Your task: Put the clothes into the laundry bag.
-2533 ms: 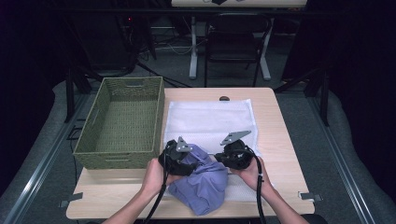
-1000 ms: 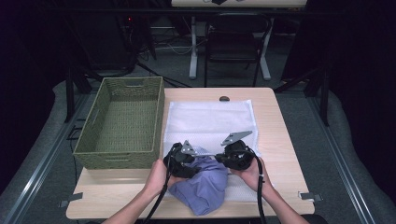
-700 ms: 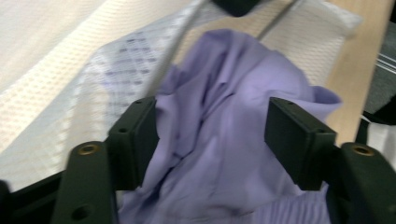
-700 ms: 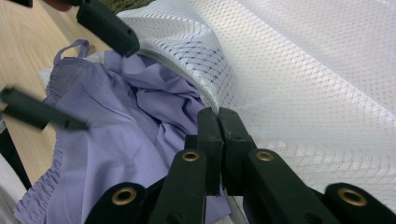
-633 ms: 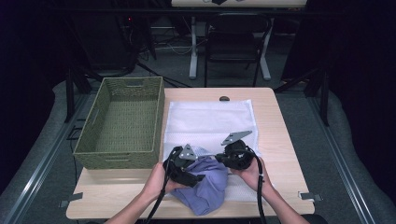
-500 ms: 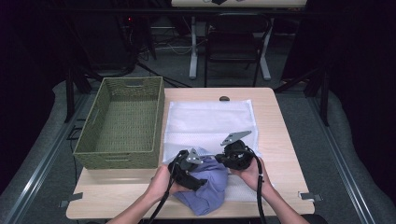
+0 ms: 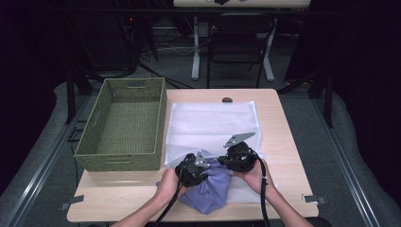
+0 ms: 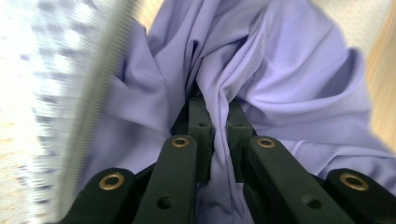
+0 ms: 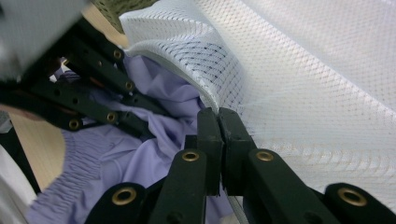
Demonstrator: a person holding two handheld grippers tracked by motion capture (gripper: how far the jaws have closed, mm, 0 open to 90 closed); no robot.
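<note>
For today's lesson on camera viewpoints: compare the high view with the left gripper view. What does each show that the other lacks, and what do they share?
High view alone: the green woven basket, the light wooden table, the person's hands and the right claw at the near edge of the white mesh bag.

Left gripper view alone: a close look at the left claw, whose jaws are pinched shut on a fold of fabric.

Shared: the crumpled lilac cloth garment, the mesh bag, and bare tabletop.

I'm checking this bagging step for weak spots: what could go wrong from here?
1. The left tool pinches just a thin fold of the purple garment; it may slip free when pushed.
2. The right tool grips the mesh bag by its very edge; the opening could drop shut.
3. Most of the garment lies outside and may bunch at the opening.
</note>
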